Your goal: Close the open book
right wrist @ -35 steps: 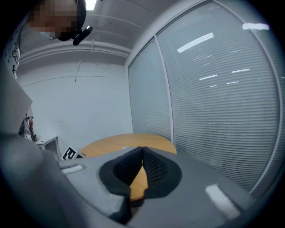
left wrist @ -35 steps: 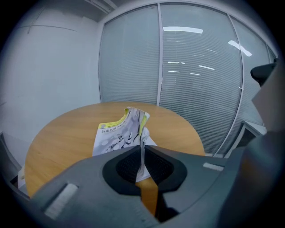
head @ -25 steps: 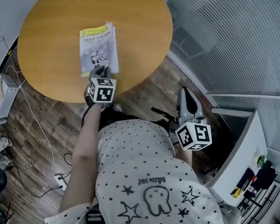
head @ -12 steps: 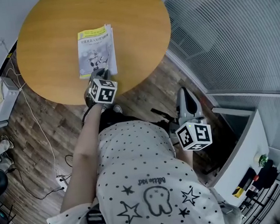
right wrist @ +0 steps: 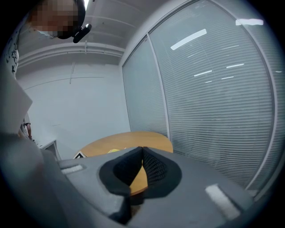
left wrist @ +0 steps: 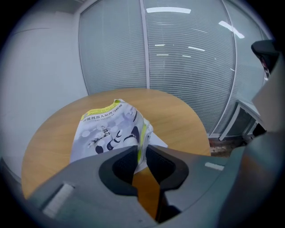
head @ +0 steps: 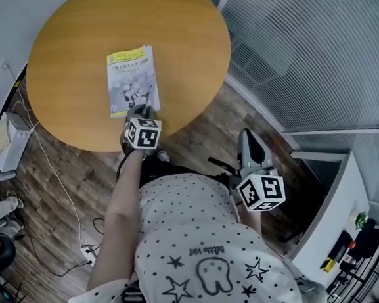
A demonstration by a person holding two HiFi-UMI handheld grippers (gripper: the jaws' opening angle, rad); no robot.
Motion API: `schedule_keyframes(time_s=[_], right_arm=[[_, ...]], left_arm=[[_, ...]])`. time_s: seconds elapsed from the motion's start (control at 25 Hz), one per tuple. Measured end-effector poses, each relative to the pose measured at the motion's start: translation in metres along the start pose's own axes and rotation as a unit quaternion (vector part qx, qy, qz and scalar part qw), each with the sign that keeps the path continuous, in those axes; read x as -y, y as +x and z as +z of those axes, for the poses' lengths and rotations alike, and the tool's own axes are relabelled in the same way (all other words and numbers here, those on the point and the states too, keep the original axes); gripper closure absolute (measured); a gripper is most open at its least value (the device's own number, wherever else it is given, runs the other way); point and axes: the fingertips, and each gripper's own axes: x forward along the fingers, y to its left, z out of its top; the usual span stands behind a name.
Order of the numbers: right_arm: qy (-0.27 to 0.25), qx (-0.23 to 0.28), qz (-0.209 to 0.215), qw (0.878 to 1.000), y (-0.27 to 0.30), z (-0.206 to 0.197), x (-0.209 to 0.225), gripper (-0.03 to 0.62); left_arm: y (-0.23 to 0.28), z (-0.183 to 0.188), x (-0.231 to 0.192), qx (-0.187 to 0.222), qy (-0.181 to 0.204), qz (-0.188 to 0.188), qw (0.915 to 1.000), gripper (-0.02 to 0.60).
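A round wooden table (head: pixel 186 35) is seen spreading out ahead of and beneath the left fingers (left wrist: pixel 116 165). It is kept well ahead of the right fingers (right wrist: pixel 156 165), which are held off its rim beside the person's dotted shirt (head: pixel 204 245). The book (head: pixel 132 78) is laid on the table cover up, directly ahead of the left fingers, with its near edge reached by their tips. From the right fingers it is set well apart, ahead and to their left. In the left gripper view the cover (left wrist: pixel 107 129) is shown humped rather than flat, and a white page (left wrist: pixel 158 143) is exposed under it just to the right of the fingertips. The left gripper (head: pixel 140 109) is pointed down at that near edge. Its jaws have just been opening and are parted by a narrow gap. The yellow-green strip (left wrist: pixel 142 133) of the cover's edge stands in that gap, and wood is seen through the gap below it. Whether a pad touches the strip cannot be told. The right gripper (head: pixel 250 135) is held with its fingertips brought together and nothing between them.
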Motion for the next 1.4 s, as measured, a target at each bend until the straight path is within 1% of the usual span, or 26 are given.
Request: schedule_keyframes(time_s=[0.12, 0.2, 0.28, 0.32, 0.36, 0.44, 0.48, 0.6, 0.64, 0.76, 0.84, 0.92, 1.04, 1.24, 1.4], right_arm=[[0.002, 0.000, 0.000, 1.000, 0.001, -0.001, 0.000, 0.589], [0.002, 0.002, -0.002, 1.000, 0.001, 0.000, 0.000, 0.589], [0.003, 0.003, -0.004, 1.000, 0.001, 0.001, 0.000, 0.589], [0.003, 0.003, -0.005, 1.000, 0.000, 0.002, 0.000, 0.589], [0.002, 0.002, -0.006, 1.000, 0.000, 0.002, 0.000, 0.589], [0.000, 0.001, -0.007, 1.000, 0.002, 0.004, 0.002, 0.589], [0.000, 0.001, -0.008, 1.000, 0.003, 0.004, 0.003, 0.589], [-0.004, 0.000, -0.011, 1.000, 0.005, 0.008, 0.003, 0.591], [-0.005, 0.001, -0.011, 1.000, 0.005, 0.010, 0.002, 0.591], [-0.008, 0.007, -0.009, 1.000, 0.009, 0.015, -0.001, 0.591], [-0.009, 0.006, -0.010, 1.000, 0.013, 0.015, 0.001, 0.589], [-0.012, 0.004, -0.009, 1.000, 0.015, 0.015, 0.002, 0.589], [-0.015, 0.004, -0.007, 1.000, 0.015, 0.017, 0.000, 0.589], [-0.016, 0.002, -0.002, 1.000, 0.013, 0.016, -0.006, 0.589], [-0.014, 0.000, -0.001, 1.000, 0.012, 0.012, -0.009, 0.589]], left_arm=[[0.001, -0.001, 0.001, -0.003, -0.013, -0.010, 0.9999, 0.508], [0.001, -0.002, 0.002, -0.004, -0.006, -0.013, 0.9999, 0.501], [0.000, -0.005, 0.005, -0.007, 0.011, -0.018, 0.9998, 0.463], [-0.001, -0.007, 0.007, -0.007, 0.019, -0.019, 0.9996, 0.459], [-0.001, -0.008, 0.007, -0.005, 0.022, -0.020, 0.9995, 0.457], [-0.001, -0.008, 0.008, -0.002, 0.013, -0.028, 0.9995, 0.446], [-0.001, -0.007, 0.010, -0.002, 0.011, -0.036, 0.9993, 0.429], [-0.005, -0.005, 0.019, 0.003, 0.009, -0.063, 0.9980, 0.323], [-0.008, -0.003, 0.019, 0.011, 0.004, -0.068, 0.9976, 0.301], [-0.021, 0.003, 0.009, 0.041, -0.021, -0.064, 0.9969, 0.298], [-0.025, 0.005, 0.001, 0.052, -0.043, -0.059, 0.9959, 0.298], [-0.026, 0.003, -0.005, 0.058, -0.064, -0.056, 0.9947, 0.299], [-0.033, 0.003, -0.010, 0.058, -0.080, -0.053, 0.9936, 0.305], [-0.041, 0.008, -0.015, 0.068, -0.099, -0.050, 0.9915, 0.361], [-0.044, 0.012, -0.018, 0.071, -0.106, -0.047, 0.9907, 0.445]])
